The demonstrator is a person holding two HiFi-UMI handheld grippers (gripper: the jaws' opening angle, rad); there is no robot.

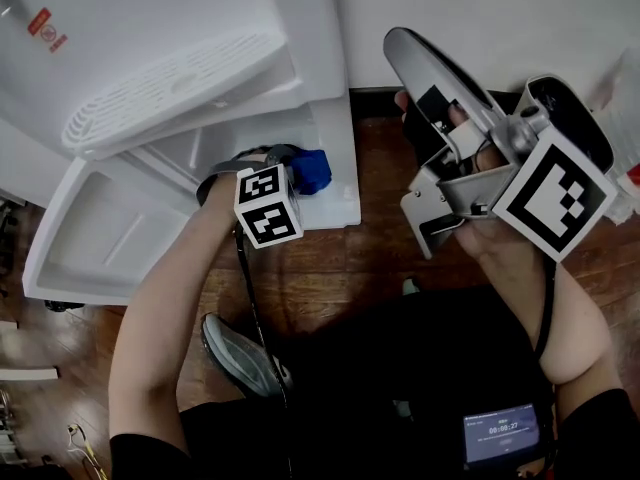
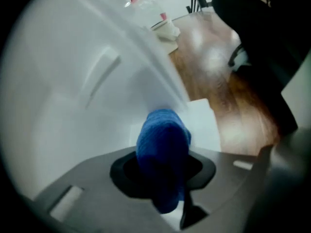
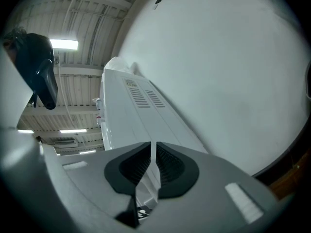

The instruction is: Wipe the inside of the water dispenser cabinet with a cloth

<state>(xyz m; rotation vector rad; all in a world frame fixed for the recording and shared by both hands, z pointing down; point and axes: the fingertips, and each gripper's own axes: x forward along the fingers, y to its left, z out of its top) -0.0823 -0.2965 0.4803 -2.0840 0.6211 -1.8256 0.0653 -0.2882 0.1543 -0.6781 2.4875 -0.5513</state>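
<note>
Head view: white water dispenser (image 1: 180, 28) sat top left over a wooden floor (image 1: 340, 278), and its lower cabinet door (image 1: 95, 233) hung open to the left. The left gripper (image 1: 296, 168) reached down into the cabinet opening, marker cube up. A blue cloth (image 1: 315, 173) was bunched at its tip, just inside the cabinet by the right side wall. The right gripper (image 1: 405, 53) was held up at the right, well away from the cabinet. A shoe (image 1: 240, 353) showed below the left forearm and a small screen (image 1: 500, 433) bottom right.

Left gripper view: blurry. The jaws were clamped on the blue cloth, which stood up in a thick roll between the pads. White cabinet wall (image 2: 73, 106) filled the left and centre just behind the cloth; couldn't tell if the cloth touched it. Floor was visible on the right.

Right gripper view: the jaws were pressed nearly together, only a thin slit between them and nothing in it. They pointed up at the dispenser's white casing, with a white wall (image 3: 218, 57) on the right and ceiling lights (image 3: 63, 44) on the left.
</note>
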